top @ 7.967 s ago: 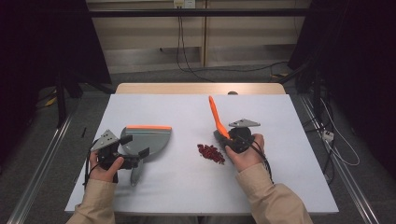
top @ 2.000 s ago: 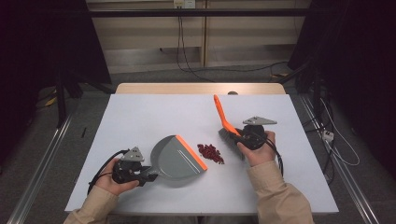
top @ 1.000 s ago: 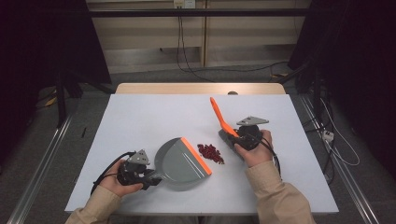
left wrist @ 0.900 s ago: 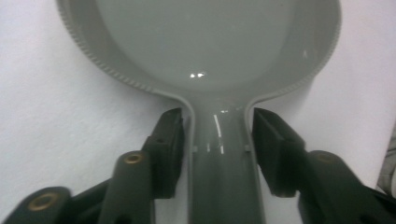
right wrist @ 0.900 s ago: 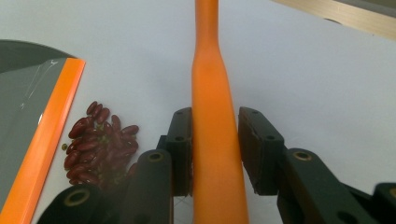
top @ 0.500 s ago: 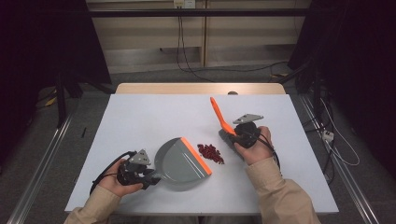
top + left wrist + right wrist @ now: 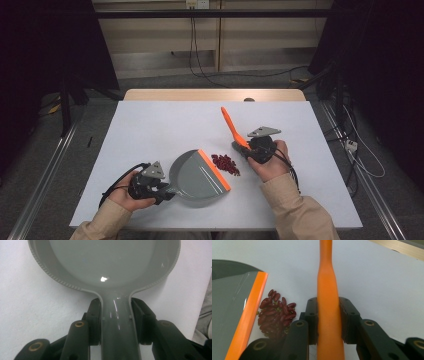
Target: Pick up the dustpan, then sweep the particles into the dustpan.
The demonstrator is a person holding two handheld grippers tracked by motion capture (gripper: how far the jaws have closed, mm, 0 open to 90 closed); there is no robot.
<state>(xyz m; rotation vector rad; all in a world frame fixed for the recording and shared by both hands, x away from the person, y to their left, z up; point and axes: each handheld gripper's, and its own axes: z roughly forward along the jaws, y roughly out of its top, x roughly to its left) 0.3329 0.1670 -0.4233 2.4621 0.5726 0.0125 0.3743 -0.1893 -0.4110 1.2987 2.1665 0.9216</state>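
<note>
A grey dustpan (image 7: 197, 175) lies flat on the white table, its orange lip (image 7: 214, 169) just left of a small heap of dark red beans (image 7: 226, 163). My left gripper (image 7: 167, 191) has just been closing and is shut on the pan's handle; in the left gripper view the pads (image 7: 96, 320) press both sides of the handle (image 7: 116, 322). My right gripper (image 7: 245, 150) is shut on an orange brush handle (image 7: 231, 125) that slants up and away. In the right gripper view the handle (image 7: 327, 290) stands between the jaws, beans (image 7: 275, 315) and pan lip (image 7: 249, 315) to its left.
The white table top (image 7: 150, 125) has a wooden strip (image 7: 215, 95) along its far edge. Cables trail on the floor to the right (image 7: 360, 150) and behind the table. Dark curtains stand on both sides.
Since the earliest frame the dustpan has come from the table's left to the front middle, its lip turned toward the beans. Over the last second both hands barely shifted.
</note>
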